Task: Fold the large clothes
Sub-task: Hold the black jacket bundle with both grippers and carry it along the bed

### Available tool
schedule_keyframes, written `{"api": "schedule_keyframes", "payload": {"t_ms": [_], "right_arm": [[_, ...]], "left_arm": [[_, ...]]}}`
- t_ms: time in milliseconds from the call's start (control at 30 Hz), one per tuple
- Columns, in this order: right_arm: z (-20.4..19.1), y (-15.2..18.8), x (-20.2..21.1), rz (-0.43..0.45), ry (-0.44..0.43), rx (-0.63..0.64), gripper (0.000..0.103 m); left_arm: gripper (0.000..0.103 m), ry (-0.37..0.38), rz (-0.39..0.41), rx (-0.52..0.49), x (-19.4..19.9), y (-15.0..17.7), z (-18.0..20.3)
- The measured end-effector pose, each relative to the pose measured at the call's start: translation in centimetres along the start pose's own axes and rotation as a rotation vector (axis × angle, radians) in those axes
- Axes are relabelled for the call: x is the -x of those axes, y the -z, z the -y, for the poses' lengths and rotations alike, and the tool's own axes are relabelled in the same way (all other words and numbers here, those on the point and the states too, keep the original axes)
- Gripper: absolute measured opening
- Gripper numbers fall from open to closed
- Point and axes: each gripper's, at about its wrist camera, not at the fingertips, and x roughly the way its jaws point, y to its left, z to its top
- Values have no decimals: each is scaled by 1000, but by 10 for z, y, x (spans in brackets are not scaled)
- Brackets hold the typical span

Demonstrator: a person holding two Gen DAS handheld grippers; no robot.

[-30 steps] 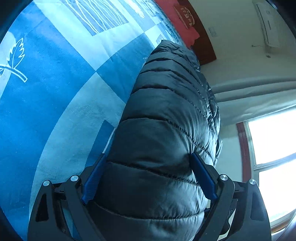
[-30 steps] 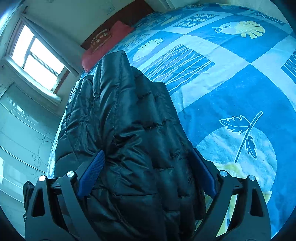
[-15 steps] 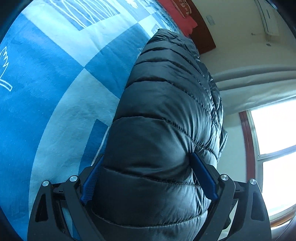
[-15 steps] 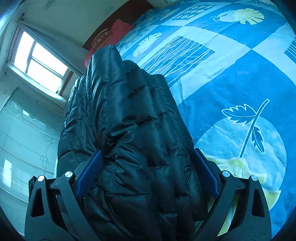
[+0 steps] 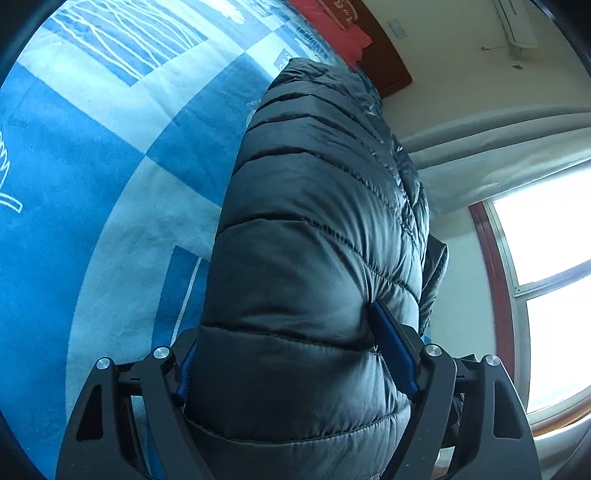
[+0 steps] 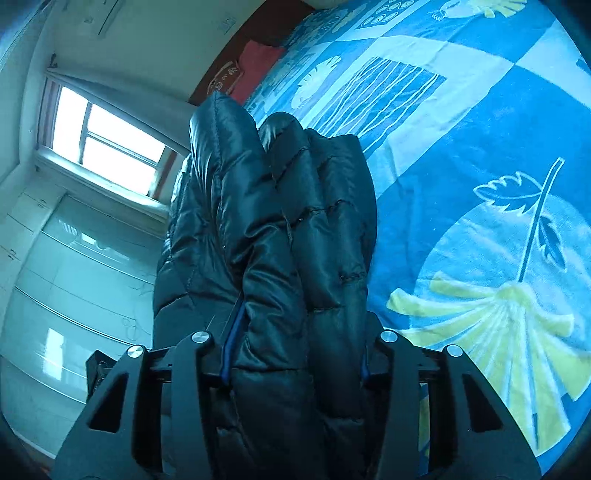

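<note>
Left wrist view, left gripper (image 5: 291,354) jaws just closing, squeezing the black puffer jacket (image 5: 314,229), right gripper (image 6: 295,343) jaws just closing, pinching bunched jacket folds, jacket on the blue patterned bedspread (image 6: 461,155), red pillow (image 5: 332,26) far behind.

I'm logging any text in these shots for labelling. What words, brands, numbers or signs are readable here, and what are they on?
None can be read.
Red pillow at the head of the bed: a pale emblem with marks, too blurred to read.
Blue bedspread: leaf and line patterns only, no lettering.
Black puffer jacket: no label or brand visible.
</note>
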Motion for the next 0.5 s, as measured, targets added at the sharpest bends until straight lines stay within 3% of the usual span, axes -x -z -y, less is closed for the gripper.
{"api": "schedule_keyframes", "payload": {"t_ms": [500], "right_arm": [[-30,3,-32,-26,-101,27,38]], "left_arm": [[73,-1,47,-49,29,-12,-6]]}}
